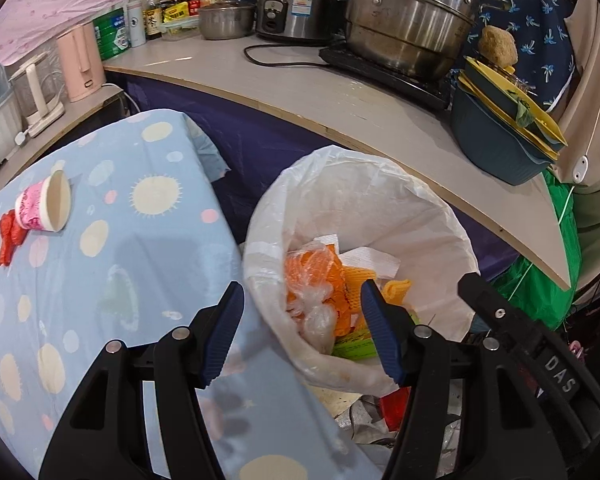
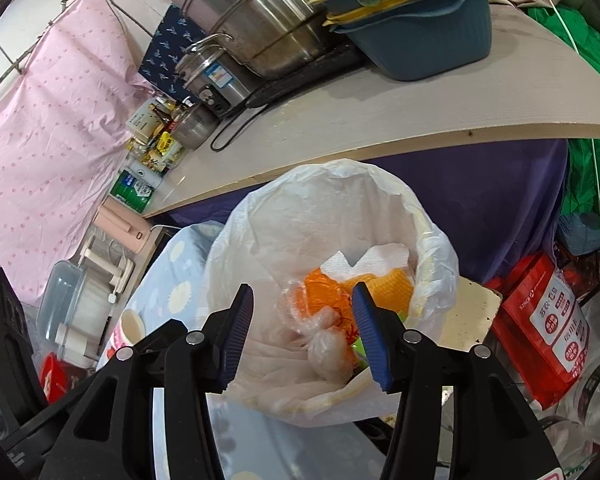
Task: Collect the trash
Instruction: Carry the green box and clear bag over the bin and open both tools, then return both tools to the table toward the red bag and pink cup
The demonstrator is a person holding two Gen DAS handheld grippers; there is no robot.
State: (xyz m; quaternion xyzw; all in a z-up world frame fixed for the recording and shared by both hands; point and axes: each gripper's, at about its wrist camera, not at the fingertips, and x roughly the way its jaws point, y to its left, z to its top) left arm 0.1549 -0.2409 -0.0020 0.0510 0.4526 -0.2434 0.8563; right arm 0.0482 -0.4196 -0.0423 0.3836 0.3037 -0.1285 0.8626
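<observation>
Above the lined bin [image 1: 380, 216], both tools [image 1: 302, 334] [image 2: 302, 334] spread, empty; cup [image 1: 46, 206] on table [image 1: 140, 248].

My table [image 1: 148, 240], draped in a pale blue cloth with cream suns and pastel dots, carries a pink paper cup [image 1: 44, 206] lying on its side, mouth turned toward the bin [image 1: 440, 216]. A red scrap [image 1: 10, 238] lies touching the cup's base, on the side away from the bin. The white-lined bin stands just beside the table's edge, on my floor, holding orange netting, clear plastic and a paper towel.
</observation>
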